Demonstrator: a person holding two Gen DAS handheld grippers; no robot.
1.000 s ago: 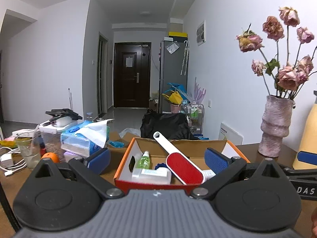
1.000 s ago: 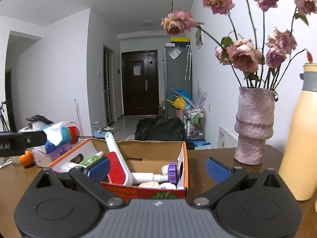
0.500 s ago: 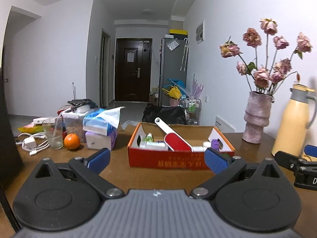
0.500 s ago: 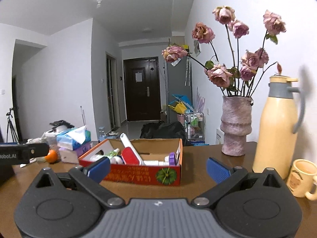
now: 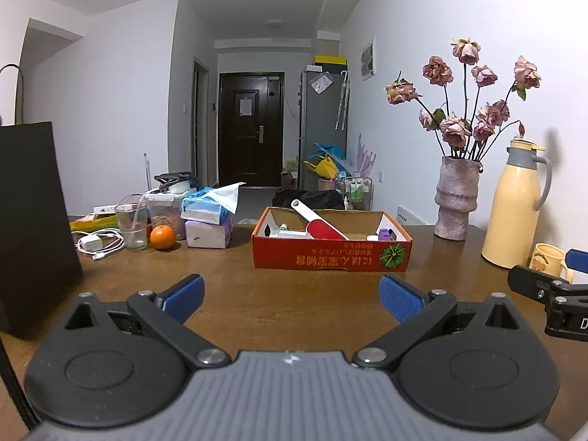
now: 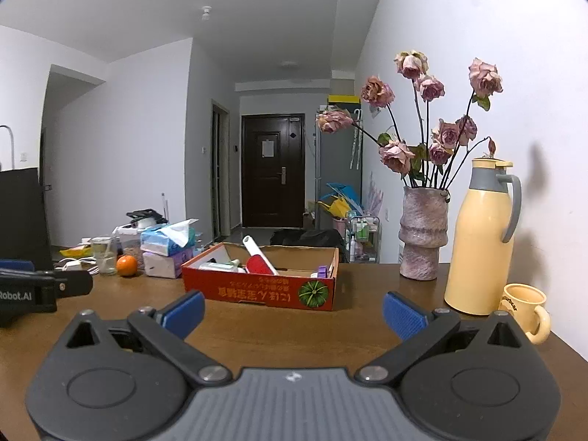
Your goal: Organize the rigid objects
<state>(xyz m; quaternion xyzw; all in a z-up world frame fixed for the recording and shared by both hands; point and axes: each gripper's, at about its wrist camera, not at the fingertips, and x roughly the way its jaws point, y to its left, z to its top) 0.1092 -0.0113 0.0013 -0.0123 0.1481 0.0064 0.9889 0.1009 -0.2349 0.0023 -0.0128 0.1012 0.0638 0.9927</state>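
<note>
Box [image 5: 330,255] holding lint brush [image 5: 319,222] on table [image 5: 257,294], left tongs [image 5: 292,292] wide, right tongs [image 6: 294,310] wide

a lived-in home: a brown wooden worktop [image 5: 294,294] carries a vase of dried roses [image 6: 422,235], a yellow thermos jug [image 6: 477,242], a mug [image 6: 523,308], tissue packs [image 5: 207,217] and an orange [image 5: 162,237], with a hallway, dark entrance door [image 5: 251,128] and fridge [image 5: 321,128] beyond.
</note>
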